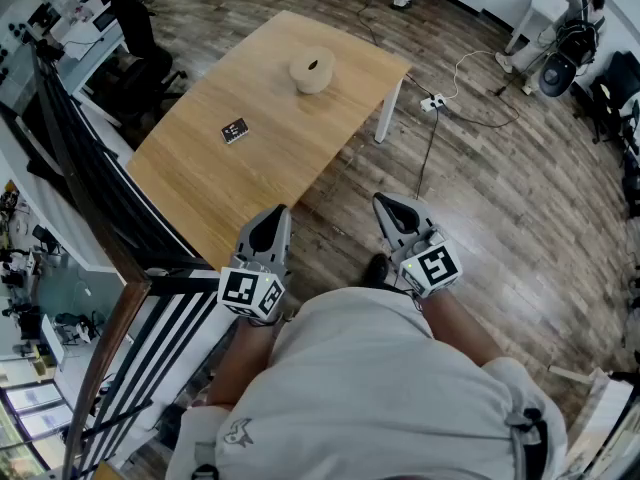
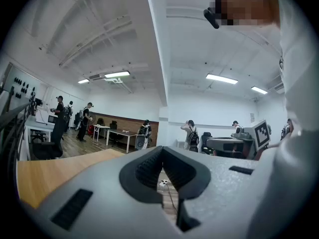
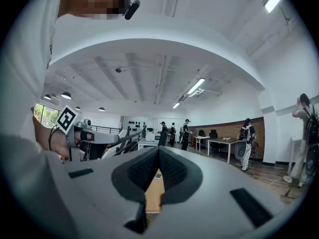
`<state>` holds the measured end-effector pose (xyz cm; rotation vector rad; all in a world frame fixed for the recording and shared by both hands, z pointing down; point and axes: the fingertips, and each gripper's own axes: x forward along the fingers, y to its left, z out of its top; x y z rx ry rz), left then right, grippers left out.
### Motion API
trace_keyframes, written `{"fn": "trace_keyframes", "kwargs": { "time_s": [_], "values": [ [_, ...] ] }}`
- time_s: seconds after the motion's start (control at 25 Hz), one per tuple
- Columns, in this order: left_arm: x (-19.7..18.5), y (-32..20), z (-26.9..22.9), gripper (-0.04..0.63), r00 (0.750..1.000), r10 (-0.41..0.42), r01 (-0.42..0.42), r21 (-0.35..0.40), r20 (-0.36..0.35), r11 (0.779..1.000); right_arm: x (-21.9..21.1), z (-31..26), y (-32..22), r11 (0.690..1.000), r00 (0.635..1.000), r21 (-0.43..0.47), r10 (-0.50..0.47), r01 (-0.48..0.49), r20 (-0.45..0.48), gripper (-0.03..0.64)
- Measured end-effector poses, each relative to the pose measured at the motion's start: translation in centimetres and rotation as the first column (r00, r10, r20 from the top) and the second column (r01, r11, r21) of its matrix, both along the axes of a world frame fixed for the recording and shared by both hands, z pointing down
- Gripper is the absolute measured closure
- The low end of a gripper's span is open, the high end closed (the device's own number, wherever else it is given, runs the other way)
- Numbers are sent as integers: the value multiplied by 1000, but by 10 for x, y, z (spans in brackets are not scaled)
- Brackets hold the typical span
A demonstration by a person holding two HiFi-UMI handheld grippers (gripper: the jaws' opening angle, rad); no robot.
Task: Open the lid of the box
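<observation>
- At the far left, the black metal railing (image 1: 95, 183) runs along the long edge of the light wooden rectangular table (image 1: 200, 183). We are standing at the table's near corner, so we judge the approach has to come from this end.
- The small black card with a white square marker (image 1: 234, 130) lies flat on the tabletop, apart from everything else. It looks like a reference tag and not something to handle.
- Our left gripper (image 1: 278, 214) is held level at waist height, close in front of the body and over the near table edge. Its own view shows the jaws pressed together with nothing between them. We read this as a resting carry, well short of any reach.
- The pale beige round box (image 1: 312, 70) sits toward the far end of the table, well apart from both grippers. Its lid (image 1: 313, 64) appears to be seated on top, with a small dark spot at its centre. Judging by this, the opening has not begun, and we must first step or lean forward to reach it.
- Our right gripper (image 1: 384, 201) is level beside the left one, over the dark plank floor (image 1: 500, 198) and off the table. Its jaws are also closed on nothing. Both will need to part before one can steady the box and the other can take the lid.
- The white power strip (image 1: 433, 102) and its cable lie on the floor past the table leg, something to mind if we walk round that side.
</observation>
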<state>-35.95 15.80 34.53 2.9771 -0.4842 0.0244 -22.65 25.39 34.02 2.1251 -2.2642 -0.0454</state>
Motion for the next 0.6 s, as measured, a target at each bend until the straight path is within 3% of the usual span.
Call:
{"fn": "trace_keyframes", "kwargs": {
  "time_s": [0.36, 0.6],
  "values": [
    [42, -8, 2, 589, 1000, 10, -10, -10, 8, 1000, 38, 0, -5, 1000, 1000, -3, 7, -7, 8, 614],
    [100, -7, 7, 589, 999, 39, -39, -9, 15, 999, 84, 3, -3, 1000, 1000, -3, 10, -10, 14, 612]
  ]
}}
